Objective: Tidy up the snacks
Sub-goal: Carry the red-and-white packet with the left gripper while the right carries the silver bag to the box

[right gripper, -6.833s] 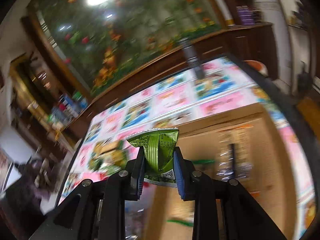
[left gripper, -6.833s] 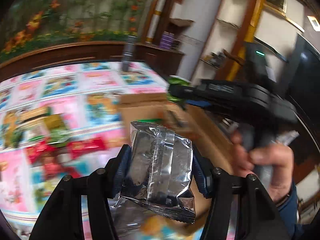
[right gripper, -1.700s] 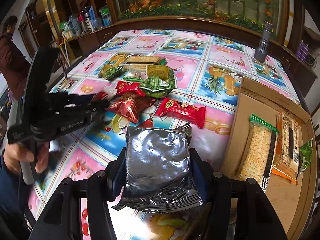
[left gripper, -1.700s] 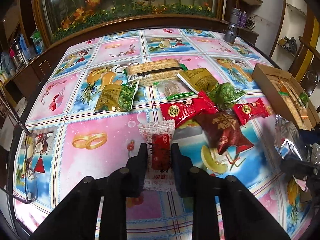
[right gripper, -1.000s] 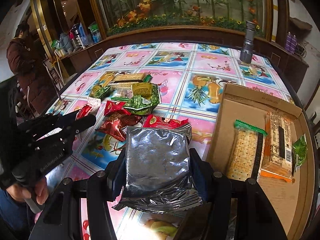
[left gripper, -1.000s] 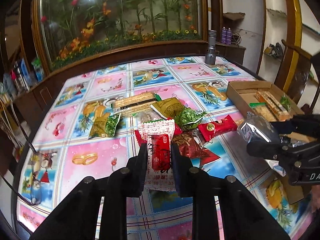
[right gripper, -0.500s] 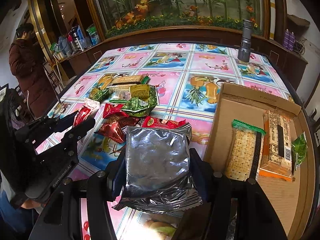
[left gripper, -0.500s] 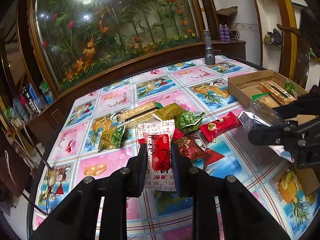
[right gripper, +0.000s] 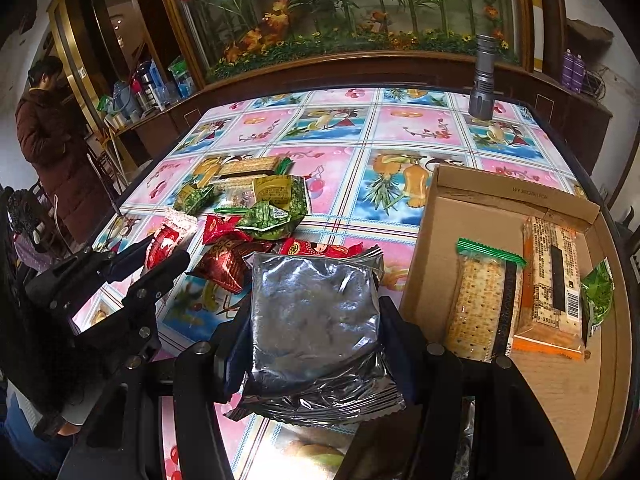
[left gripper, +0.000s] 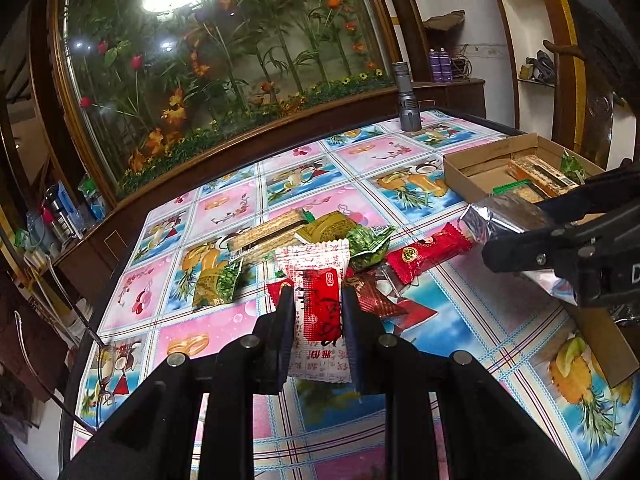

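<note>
Left claw point(left gripper: 316, 312) clamps one red-white packet point(left gripper: 318, 312); right claw point(right gripper: 314, 316) clamps one silver pouch point(right gripper: 314, 320); box point(right gripper: 516, 196) holds three snacks.

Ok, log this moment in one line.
left gripper: shut on red-white packet | right gripper: shut on silver pouch | box: three snacks

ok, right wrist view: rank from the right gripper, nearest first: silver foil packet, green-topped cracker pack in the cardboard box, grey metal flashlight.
1. Silver foil packet: clamped in the right gripper.
2. Green-topped cracker pack: just right of the gripper, lying in the cardboard box.
3. Grey metal flashlight: upright at the table's far edge, right of centre.
</note>
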The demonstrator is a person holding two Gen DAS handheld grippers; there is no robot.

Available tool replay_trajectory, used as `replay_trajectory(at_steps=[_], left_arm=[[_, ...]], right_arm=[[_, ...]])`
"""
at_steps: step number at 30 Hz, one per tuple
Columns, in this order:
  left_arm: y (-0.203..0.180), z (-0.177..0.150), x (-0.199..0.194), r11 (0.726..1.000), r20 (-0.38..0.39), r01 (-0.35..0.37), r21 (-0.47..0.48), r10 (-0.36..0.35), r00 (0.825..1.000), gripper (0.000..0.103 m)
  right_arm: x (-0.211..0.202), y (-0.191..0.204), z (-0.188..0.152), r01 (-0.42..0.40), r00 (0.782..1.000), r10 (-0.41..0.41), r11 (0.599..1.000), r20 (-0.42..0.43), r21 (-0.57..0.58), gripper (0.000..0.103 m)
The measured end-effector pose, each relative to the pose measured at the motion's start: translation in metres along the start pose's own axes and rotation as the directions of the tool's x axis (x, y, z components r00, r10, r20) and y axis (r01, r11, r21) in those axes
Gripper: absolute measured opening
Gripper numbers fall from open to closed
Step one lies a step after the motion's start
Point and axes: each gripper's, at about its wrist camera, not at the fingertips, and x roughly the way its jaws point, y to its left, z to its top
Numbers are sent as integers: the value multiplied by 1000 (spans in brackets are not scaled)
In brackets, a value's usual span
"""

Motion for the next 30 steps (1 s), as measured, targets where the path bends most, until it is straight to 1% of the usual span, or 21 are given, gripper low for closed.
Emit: replay_trajectory(at_steps=[7, 10, 13, 14, 16, 19, 22, 24, 26, 28, 30], left_arm=[[0, 0, 0, 1000, -1, 4, -3, -4, 1000, 22], [2, 2, -1, 998, -8, 57, -36, -58, 998, 22], [3, 6, -5, 986, -14, 142, -84, -143, 990, 22], [4, 8, -6, 976, -13, 186, -114, -189, 982, 22], [4, 10, -7, 960, -12, 236, -147, -241, 971, 22], [-6, 16, -9, 932, -6, 311, -186, -318, 948, 22], [-26, 22, -13, 911, -3, 369, -183, -376, 927, 22], [-46, 27, -15, 895, -3, 413, -170, -419, 908, 22], [-67, 32, -18, 878, -4, 453, -152, -459, 888, 22], [-89, 37, -21, 862, -9, 490, -132, -496, 868, 22], [-103, 39, -22, 853, -17, 508, -119, -514, 858, 22]], right_arm=[[-5, -10, 3, -3, 1000, 2, 999, 16, 33, 63], [-9, -22, 5, -6, 1000, 4, 997, 28, 73, 63], [-14, -37, 7, -3, 999, -3, 992, 45, 127, 63], [-16, -43, 8, -2, 999, -6, 989, 50, 148, 63], [-20, -54, 10, 5, 998, -17, 982, 62, 189, 63], [-29, -74, 12, 6, 996, -28, 968, 83, 251, 63], [-43, -99, 11, 19, 993, -56, 948, 106, 318, 63], [-50, -117, 9, 35, 991, -80, 929, 108, 369, 63], [-51, -128, 8, 53, 991, -96, 920, 92, 389, 63], [-53, -139, 6, 54, 991, -102, 902, 91, 427, 63], [-54, -145, 5, 62, 990, -112, 894, 87, 443, 63]])
